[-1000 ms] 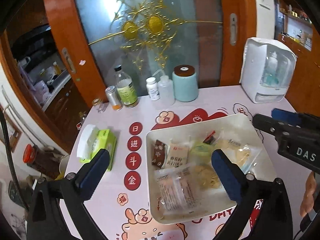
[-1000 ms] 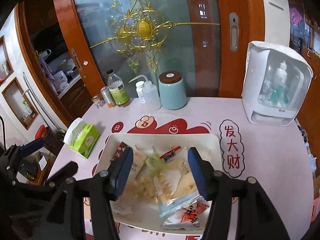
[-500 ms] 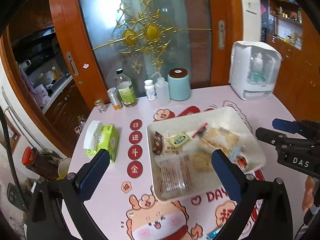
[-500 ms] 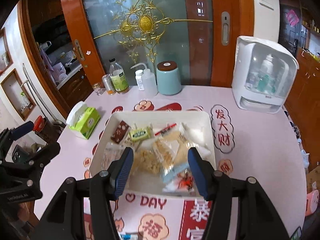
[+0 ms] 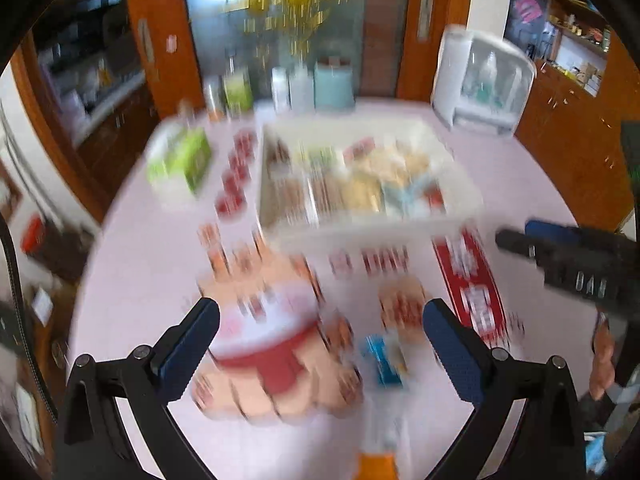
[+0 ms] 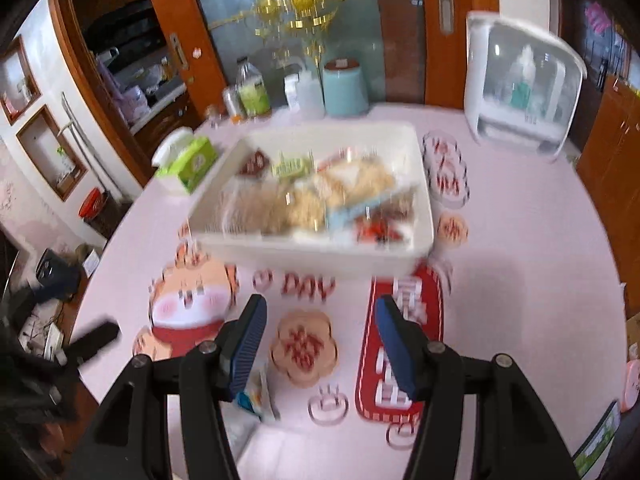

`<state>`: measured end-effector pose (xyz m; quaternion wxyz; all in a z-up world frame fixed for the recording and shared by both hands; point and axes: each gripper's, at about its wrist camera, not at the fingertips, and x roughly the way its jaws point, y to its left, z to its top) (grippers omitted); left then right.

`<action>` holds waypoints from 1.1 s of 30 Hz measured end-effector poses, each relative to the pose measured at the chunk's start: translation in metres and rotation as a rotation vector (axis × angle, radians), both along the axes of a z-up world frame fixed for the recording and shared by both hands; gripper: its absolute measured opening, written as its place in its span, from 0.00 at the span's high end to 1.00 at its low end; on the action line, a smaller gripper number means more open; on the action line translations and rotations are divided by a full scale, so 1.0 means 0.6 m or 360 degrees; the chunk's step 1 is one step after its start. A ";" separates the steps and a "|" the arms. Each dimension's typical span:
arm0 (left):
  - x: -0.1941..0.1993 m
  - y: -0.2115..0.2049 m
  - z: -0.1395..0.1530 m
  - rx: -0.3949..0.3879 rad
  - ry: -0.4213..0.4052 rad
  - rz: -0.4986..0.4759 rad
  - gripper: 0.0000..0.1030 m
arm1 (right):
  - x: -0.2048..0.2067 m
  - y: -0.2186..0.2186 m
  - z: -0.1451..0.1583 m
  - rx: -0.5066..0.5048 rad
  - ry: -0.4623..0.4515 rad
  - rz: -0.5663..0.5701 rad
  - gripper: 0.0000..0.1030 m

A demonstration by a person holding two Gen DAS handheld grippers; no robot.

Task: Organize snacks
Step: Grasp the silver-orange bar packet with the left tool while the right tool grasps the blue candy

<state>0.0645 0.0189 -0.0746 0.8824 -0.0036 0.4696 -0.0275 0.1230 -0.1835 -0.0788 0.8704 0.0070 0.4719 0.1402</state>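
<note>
A white tray [image 5: 460, 176] full of several snack packets sits in the middle of the pink table; it also shows in the right wrist view [image 6: 312, 258]. Both views are blurred by motion. My left gripper [image 5: 320, 332] is open and empty, well short of the tray above the table's near part. My right gripper [image 6: 318, 330] is open and empty, also short of the tray. A small blue-and-white packet [image 5: 382, 358] lies on the table near me, and shows by my right gripper's left finger [image 6: 256, 394]. An orange item [image 5: 376, 466] sits at the near edge.
A green tissue pack [image 5: 178, 158] lies left of the tray. Bottles and a teal jar [image 6: 346, 88] stand along the far edge by the glass door. A white appliance [image 6: 520, 88] stands at the far right. The right gripper's body [image 5: 576, 264] shows at right.
Both grippers have pulled back from above the tray toward the near edge of the table. The tray now looks farther away. Both stay open and empty.
</note>
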 end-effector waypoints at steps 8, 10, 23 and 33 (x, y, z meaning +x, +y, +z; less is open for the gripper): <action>-0.094 -0.058 -0.198 0.0026 0.0376 0.0055 0.06 | -0.049 -0.015 -0.127 0.0029 0.0274 0.0094 0.44; -0.104 -0.063 -0.222 0.0016 0.0407 0.0086 0.08 | -0.059 -0.008 -0.143 0.0033 0.0311 0.0132 0.44; -0.123 -0.047 -0.260 -0.0020 0.0410 0.0272 0.53 | -0.074 0.063 -0.173 0.0044 0.0376 0.0335 0.44; -0.110 0.018 -0.250 -0.0146 0.0366 0.0340 0.67 | -0.052 0.129 -0.228 0.0078 0.0582 0.0347 0.44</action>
